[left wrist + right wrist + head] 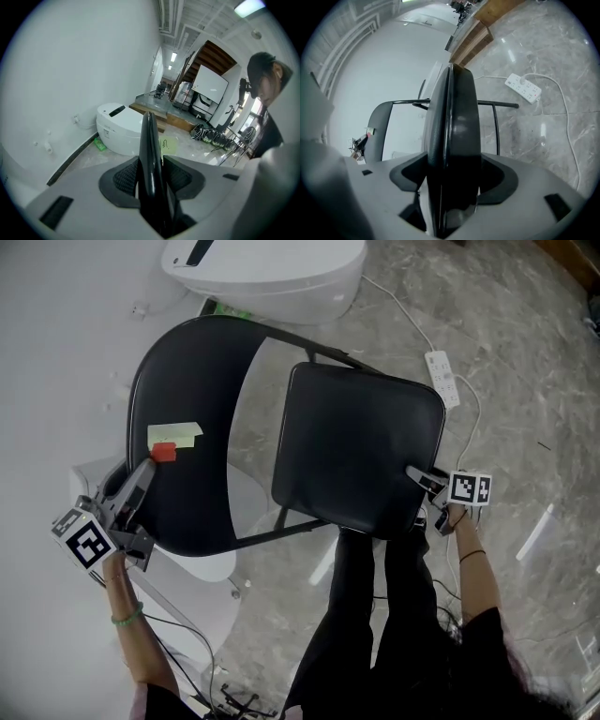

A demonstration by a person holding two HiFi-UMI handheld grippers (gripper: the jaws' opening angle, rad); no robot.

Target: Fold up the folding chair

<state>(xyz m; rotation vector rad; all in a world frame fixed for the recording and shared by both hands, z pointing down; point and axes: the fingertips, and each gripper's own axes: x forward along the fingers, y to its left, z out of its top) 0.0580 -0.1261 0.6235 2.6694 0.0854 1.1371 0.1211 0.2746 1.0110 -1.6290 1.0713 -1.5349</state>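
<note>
The black folding chair stands open on the floor. Its backrest [187,381] is at the left and its seat [361,446] at the right, with the frame tubes [323,352] joining them. My left gripper [142,479] is shut on the lower edge of the backrest, which runs as a thin black blade [150,150] between the pads [124,178]. My right gripper [419,476] is shut on the right edge of the seat. In its own view the thick seat edge [454,112] fills the gap between the pads [494,180].
A yellow-green note with a red tab [173,437] sticks to the backrest. A white rounded appliance [272,273] stands by the wall behind the chair. A power strip [442,378] and its cable lie on the marble floor at the right. The person's legs [375,615] are below the seat.
</note>
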